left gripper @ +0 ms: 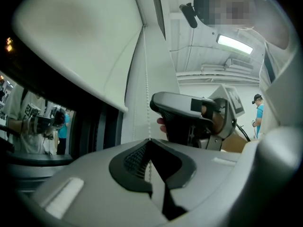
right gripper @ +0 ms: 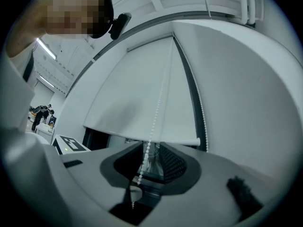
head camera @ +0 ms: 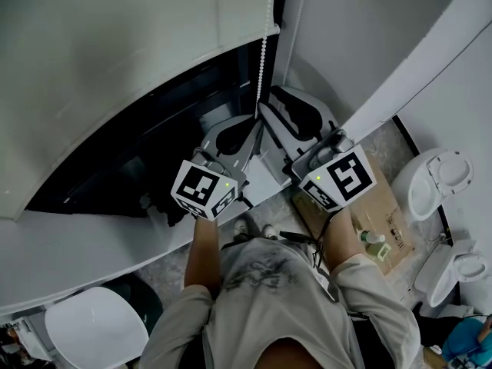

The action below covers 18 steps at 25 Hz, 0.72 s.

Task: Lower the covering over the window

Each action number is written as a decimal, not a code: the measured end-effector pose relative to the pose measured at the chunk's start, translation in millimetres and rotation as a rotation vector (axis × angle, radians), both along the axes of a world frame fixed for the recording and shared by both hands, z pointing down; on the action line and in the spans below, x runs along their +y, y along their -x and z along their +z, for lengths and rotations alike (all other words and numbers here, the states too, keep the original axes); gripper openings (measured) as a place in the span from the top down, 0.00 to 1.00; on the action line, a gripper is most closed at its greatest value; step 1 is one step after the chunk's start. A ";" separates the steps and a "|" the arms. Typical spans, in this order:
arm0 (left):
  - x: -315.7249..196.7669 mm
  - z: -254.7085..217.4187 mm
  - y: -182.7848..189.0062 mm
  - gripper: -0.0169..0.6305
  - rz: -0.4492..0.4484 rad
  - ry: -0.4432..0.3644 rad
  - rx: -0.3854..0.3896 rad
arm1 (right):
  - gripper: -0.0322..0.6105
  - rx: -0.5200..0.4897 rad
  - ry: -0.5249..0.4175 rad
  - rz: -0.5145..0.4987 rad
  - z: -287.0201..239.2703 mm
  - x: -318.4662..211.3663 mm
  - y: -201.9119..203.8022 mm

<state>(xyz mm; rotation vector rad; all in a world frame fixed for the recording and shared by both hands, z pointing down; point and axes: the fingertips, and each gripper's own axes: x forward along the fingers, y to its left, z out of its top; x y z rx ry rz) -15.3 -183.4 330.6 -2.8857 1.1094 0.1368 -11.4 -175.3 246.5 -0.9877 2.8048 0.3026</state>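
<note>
The roller blind is partway down the window. Its bottom bar runs aslant above a band of bare dark glass, and the pale window sill lies below that. The white bead chain hangs along the right edge of the blind, close to the wall, and drops straight to where both tools meet. The left tongs are closed on this chain. In the left gripper view the beads come down the wall and vanish at the point where the two jaws press together, with no gap between the jaws. The right tongs are held just beside and slightly above them at the same chain. Their jaws stand apart, and a strand of beads hangs loose through the gap without either pad pressing on it. A second strand runs down the frame at the right side of the blind. In the head view the two tools angle in toward each other, with the marker cubes nearest the person, whose forearms reach up from below. On the floor to the person's right lies a flattened cardboard box with a green bottle on it.
</note>
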 end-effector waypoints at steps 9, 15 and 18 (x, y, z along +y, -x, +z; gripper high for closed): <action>2.6 51.8 -6.6 0.96 -0.006 0.087 -0.043 | 0.77 0.014 0.002 0.002 1.0 -4.2 2.2; 8.1 84.1 -13.3 0.96 0.003 0.136 -0.065 | 0.77 0.016 0.001 0.001 0.1 -6.2 6.0; 9.5 95.1 -14.6 0.96 0.002 0.155 -0.069 | 0.77 0.007 -0.004 0.004 -1.6 -7.1 4.7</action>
